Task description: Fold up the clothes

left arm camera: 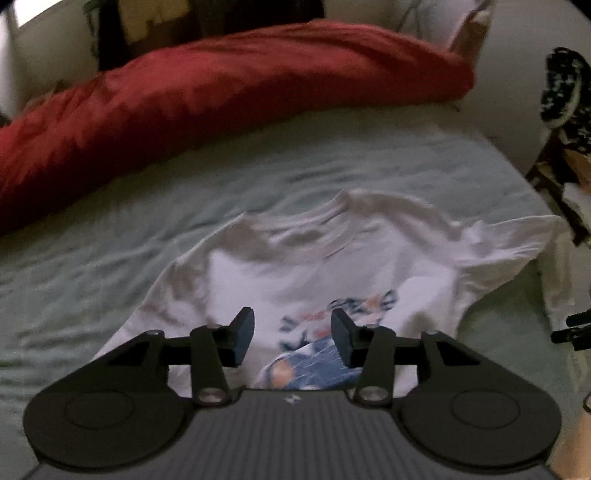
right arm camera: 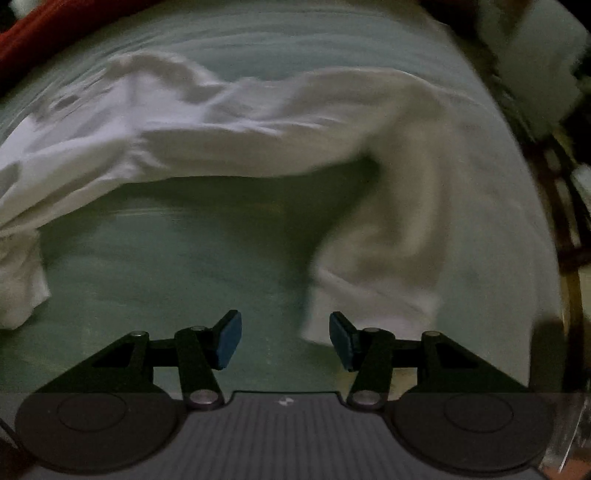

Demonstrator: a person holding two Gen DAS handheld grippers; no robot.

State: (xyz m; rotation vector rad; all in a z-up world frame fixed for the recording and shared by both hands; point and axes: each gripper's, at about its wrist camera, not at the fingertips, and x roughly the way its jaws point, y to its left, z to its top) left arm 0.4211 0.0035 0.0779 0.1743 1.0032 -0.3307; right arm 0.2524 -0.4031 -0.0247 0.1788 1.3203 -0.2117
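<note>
A white T-shirt (left arm camera: 314,266) with a blue and orange print (left arm camera: 317,354) lies face up and wrinkled on a pale green bed sheet (left arm camera: 110,258). My left gripper (left arm camera: 292,339) is open and empty, hovering over the printed front. In the right wrist view the same shirt (right arm camera: 221,122) is stretched across the sheet (right arm camera: 184,266), with one sleeve (right arm camera: 384,251) hanging down toward me. My right gripper (right arm camera: 285,339) is open and empty, its right fingertip beside the sleeve's cuff. Both views are motion-blurred.
A red duvet (left arm camera: 207,96) is bunched across the far side of the bed. A white pillow (left arm camera: 454,26) lies behind it. Dark furniture with clutter (left arm camera: 565,122) stands off the bed's right edge, also in the right wrist view (right arm camera: 561,192).
</note>
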